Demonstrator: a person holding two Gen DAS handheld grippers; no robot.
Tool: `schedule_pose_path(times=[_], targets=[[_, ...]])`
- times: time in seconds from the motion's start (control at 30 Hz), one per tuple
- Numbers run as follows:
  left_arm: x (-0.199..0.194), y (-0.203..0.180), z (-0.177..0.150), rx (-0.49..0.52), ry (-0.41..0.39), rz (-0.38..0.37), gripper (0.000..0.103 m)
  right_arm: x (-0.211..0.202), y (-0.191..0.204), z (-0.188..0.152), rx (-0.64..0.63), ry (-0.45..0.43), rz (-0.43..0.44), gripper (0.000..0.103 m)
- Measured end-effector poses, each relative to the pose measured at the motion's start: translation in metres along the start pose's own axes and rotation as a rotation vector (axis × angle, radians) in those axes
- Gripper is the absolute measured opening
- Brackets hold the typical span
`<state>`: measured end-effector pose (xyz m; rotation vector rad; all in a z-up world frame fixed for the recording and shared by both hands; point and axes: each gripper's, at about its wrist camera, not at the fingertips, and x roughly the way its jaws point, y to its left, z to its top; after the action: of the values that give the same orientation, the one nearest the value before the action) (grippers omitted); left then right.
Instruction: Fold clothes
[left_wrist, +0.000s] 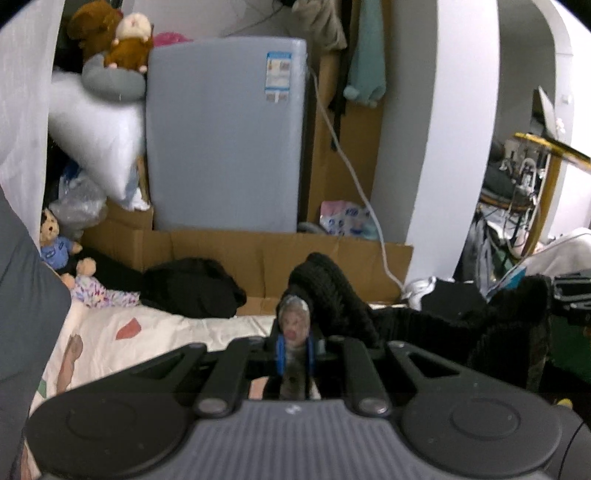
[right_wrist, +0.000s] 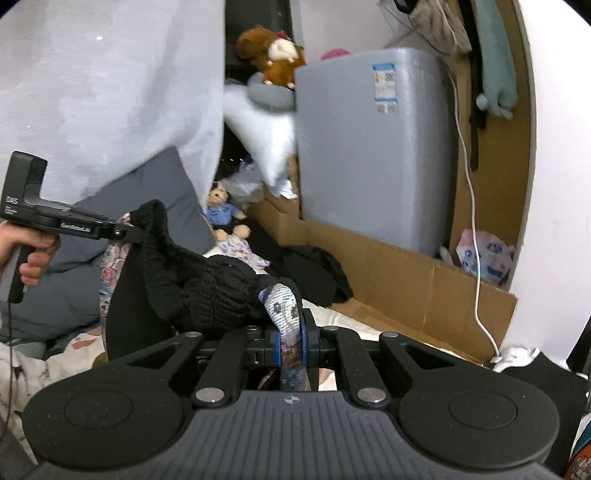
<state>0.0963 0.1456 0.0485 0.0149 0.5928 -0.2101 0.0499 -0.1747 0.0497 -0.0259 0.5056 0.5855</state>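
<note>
Spanning between both tongs, the black knit garment (right_wrist: 207, 280) hangs above the bed (left_wrist: 155, 332), which is the landmark here. Bed first: its printed sheet fills the low foreground of both wrist views, with a flattened cardboard sheet (left_wrist: 280, 254) along its far edge and a grey appliance (left_wrist: 225, 140) standing behind that. The garment's long axis runs side to side over the bed, roughly parallel to that far cardboard edge; the fabric sags in the middle and bunches up at each grip.

Left tongs (left_wrist: 295, 332): nearly closed, pinching a patterned trim edge with the black knit heaped just beyond the tips. The right wrist view shows them side-on, held in a hand (right_wrist: 33, 254) on the pillow side of the bed. Right tongs (right_wrist: 286, 317): also nearly closed, clamped on the same patterned trim, with knit piled against the tips on the side facing the other hand.

Neither hand is nearer; each already holds one end. Both ends sit above the sheet, not on it, so the coming move likely turns on laying that side-to-side axis flat on the bed. A second dark garment (left_wrist: 192, 288) lies at the bed's far edge, apart from the held one.
</note>
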Motion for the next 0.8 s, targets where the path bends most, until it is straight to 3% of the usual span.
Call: schedule_pose_path(times=[0.8], targets=[[0.051, 0.036, -0.007, -0.096, 0.091, 0.016, 0.012, 0.073, -0.024, -0.009, 0.086, 0.083, -0.036, 0.011]])
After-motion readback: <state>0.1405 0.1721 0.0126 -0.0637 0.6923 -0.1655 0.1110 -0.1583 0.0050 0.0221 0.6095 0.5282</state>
